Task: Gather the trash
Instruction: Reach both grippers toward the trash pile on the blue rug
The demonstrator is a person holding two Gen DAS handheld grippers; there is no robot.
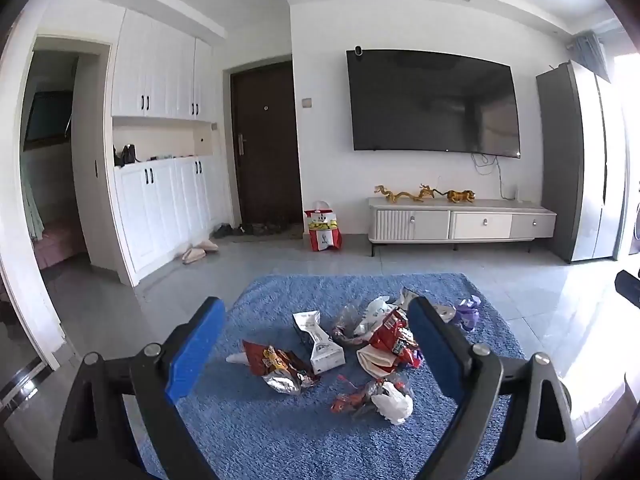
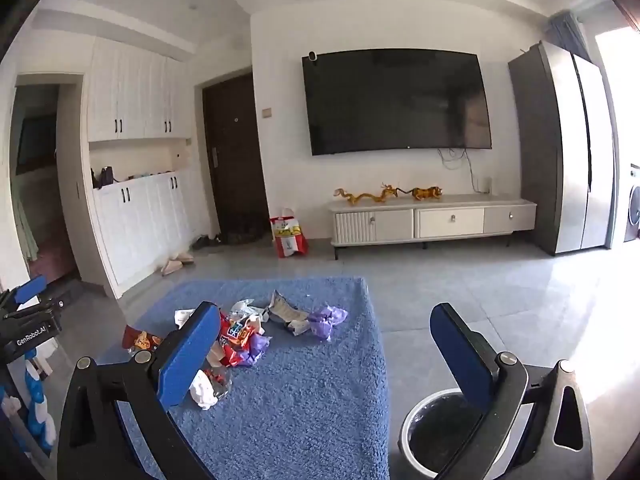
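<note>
Trash lies in a loose heap on the blue rug, wrappers overlapping so I can't separate them all. My left hand-held gripper hangs over it, spread wide and holding nothing. My right hand-held gripper gapes empty too, one finger hiding some wrappers, the other covering part of the bin, which is cut off below.

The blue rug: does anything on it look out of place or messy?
Yes. Crumpled snack wrappers and a flattened white carton lie scattered on the blue rug, none yet in the trash bin beside it. Nothing looks spilled.
</note>
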